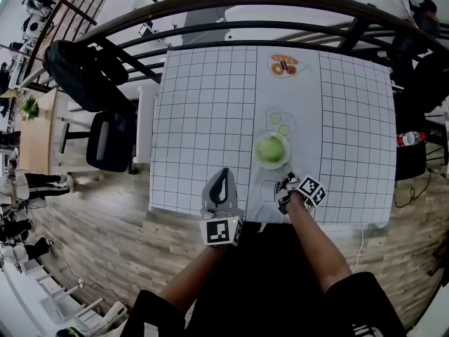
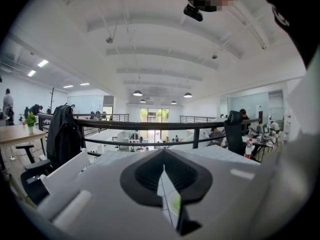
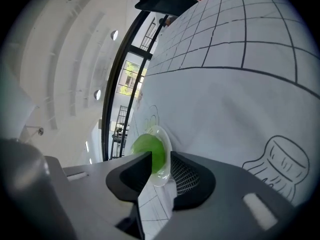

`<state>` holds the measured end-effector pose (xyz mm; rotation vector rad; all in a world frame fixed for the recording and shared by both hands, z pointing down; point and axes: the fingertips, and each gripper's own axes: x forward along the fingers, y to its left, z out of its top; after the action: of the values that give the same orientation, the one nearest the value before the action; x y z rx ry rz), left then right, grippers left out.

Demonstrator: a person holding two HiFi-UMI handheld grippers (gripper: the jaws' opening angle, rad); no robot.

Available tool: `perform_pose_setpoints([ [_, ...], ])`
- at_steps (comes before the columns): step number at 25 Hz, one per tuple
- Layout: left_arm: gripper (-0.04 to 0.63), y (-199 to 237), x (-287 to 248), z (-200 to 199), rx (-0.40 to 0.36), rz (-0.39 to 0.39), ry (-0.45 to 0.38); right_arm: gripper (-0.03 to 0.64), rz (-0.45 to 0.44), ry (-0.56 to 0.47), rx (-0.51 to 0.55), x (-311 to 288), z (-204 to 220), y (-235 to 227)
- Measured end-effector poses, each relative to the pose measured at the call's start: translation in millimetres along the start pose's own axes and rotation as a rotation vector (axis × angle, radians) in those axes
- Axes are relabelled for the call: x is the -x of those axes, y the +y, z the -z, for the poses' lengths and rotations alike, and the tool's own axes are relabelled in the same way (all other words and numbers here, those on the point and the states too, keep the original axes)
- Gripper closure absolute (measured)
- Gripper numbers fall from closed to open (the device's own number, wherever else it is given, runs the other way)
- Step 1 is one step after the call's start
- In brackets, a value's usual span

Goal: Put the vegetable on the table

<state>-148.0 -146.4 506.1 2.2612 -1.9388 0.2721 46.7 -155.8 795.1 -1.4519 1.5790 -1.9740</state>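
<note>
gridded tablecloth; round green vegetable in clear bowl; right gripper jaws apart, left gripper jaws together.

The vegetable lies in a dish on the table, right of centre, toward the near edge. The right gripper is just nearer, the left gripper further left. A chair stands left of the table, a bottle right.
</note>
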Motion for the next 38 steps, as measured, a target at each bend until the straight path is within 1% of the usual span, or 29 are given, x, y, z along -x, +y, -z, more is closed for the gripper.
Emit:
perform_pose_setpoints([
  [7,0.586,-8,20,6,0.021,0.056,0.005,0.517,-0.020,-0.040,0.015,30,3,10],
  [14,0.586,-12,43,4,0.052,0.104,-0.029,0.517,-0.029,-0.072,0.083,61,14,26],
  [18,0.586,-10,57,5,0.090,0.124,-0.047,0.524,-0.054,-0.087,0.099,79,24,42],
  [23,0.586,-14,76,11,0.117,0.172,-0.051,0.606,-0.069,-0.113,0.166,107,39,56],
  [25,0.586,-14,82,16,0.122,0.186,-0.049,0.618,-0.063,-0.114,0.196,118,44,60],
  [27,0.586,-12,86,21,0.129,0.183,-0.039,0.618,-0.055,-0.097,0.228,127,51,65],
  [29,0.586,-10,89,24,0.157,0.169,-0.026,0.618,-0.056,-0.074,0.254,135,56,72],
  [32,0.586,-9,91,22,0.199,0.135,-0.022,0.618,-0.096,-0.056,0.304,146,55,92],
  [35,0.586,-16,90,14,0.197,0.114,-0.035,0.618,-0.132,-0.041,0.383,156,53,113],
  [38,0.586,-31,85,3,0.184,0.111,-0.041,0.618,-0.155,-0.044,0.474,168,44,137],
])
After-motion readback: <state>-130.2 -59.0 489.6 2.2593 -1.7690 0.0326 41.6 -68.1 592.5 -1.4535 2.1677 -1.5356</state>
